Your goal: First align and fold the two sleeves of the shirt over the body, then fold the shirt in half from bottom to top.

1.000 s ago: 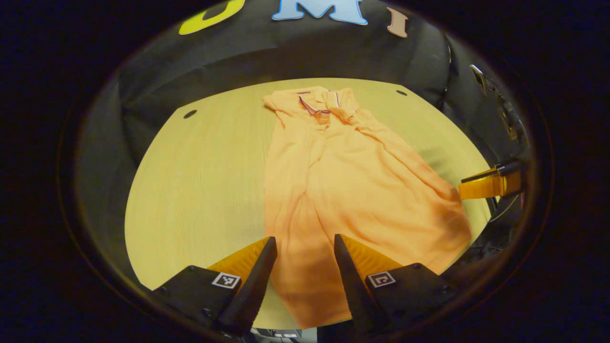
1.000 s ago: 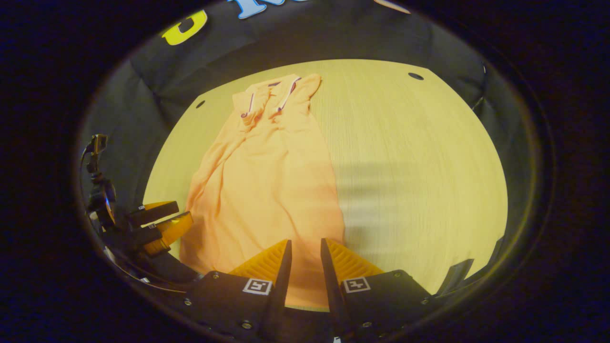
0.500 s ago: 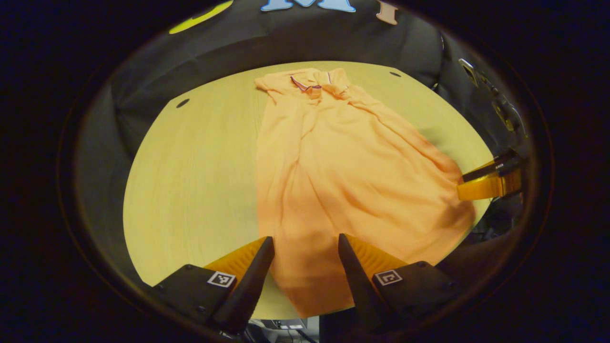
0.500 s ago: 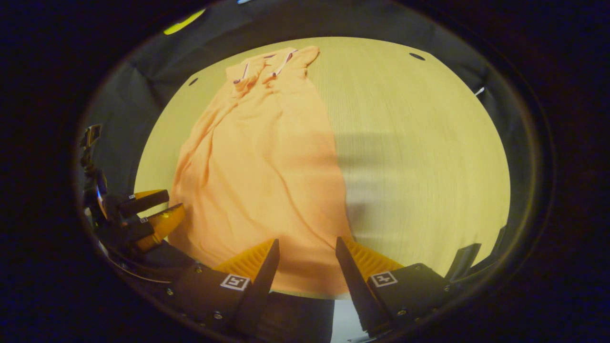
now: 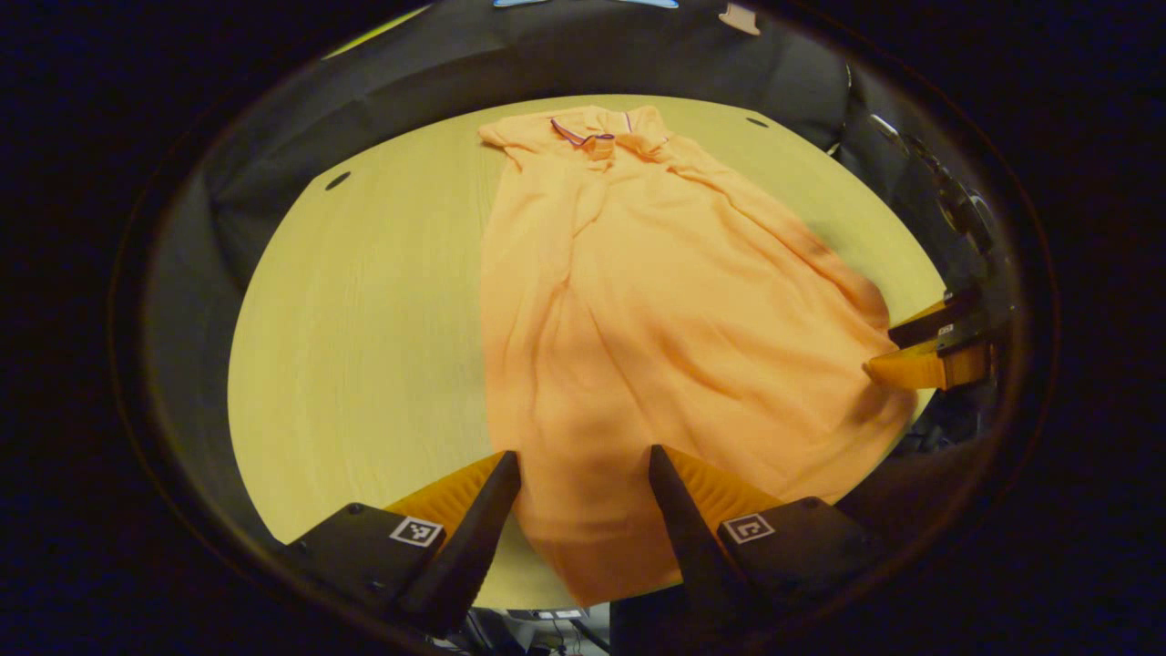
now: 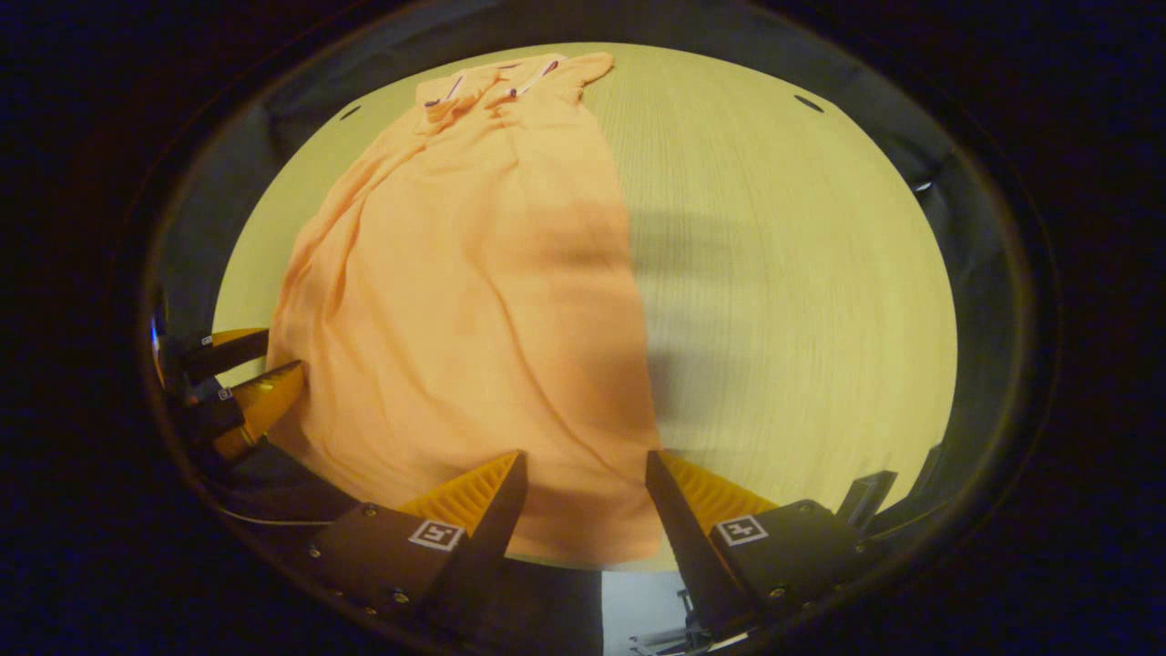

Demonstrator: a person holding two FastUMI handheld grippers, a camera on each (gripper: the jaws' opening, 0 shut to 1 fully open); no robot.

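**Both grippers open at the hem, bottom-to-top fold pending**

Landmark is the orange polo shirt [image 5: 638, 301], lying flat on the pale wooden round table [image 5: 364, 310], sleeves apparently already folded in so it reads as one long narrow strip.

Going left to right from the shirt's hem: my left gripper [image 5: 583, 497] sits at the hem's left corner, jaws apart, cloth between them but not pinched. Seen from the right gripper view it is just beside the shirt's left edge [image 6: 241, 387].

My right gripper [image 6: 578, 497] sits at the hem's right corner, jaws likewise apart, nothing held.

The shirt's long axis runs straight away from both grippers, hem nearest, striped collar [image 5: 592, 137] at the far end. Neither gripper is clearly nearer. I judge the next move is pinching both hem corners and carrying them toward the collar.
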